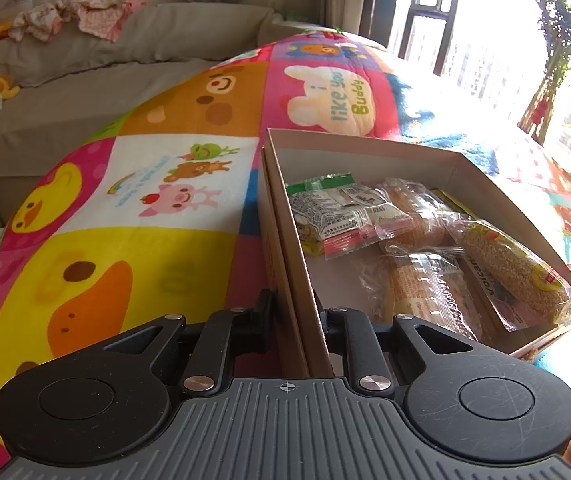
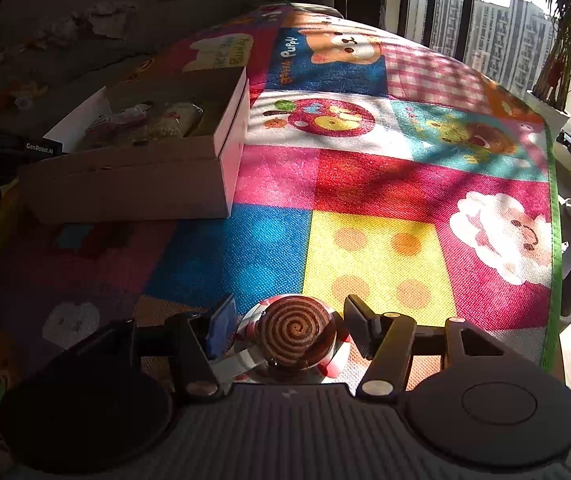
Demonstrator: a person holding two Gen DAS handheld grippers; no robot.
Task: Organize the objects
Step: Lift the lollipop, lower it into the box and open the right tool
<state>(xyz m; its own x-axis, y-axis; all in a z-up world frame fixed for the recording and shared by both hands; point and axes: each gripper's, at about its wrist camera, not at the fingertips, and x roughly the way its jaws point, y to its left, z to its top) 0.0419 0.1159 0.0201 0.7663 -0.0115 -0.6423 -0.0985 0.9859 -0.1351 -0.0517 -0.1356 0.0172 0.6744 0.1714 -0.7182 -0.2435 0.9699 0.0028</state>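
My left gripper (image 1: 294,322) is clamped on the cardboard box (image 1: 369,146) wall w/ snack packs (image 1: 343,210) inside – right gripper (image 2: 289,326) jaws apart around a swirl-cookie pack (image 2: 295,332) on the play mat (image 2: 365,184), box off to its left.

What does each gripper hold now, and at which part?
Left gripper: shut on the cardboard box, at its near side wall. Right gripper: open around a wrapped spiral snack, not gripping.

Left tongs (image 1: 294,312) clamping snack-filled box (image 1: 285,184) wall
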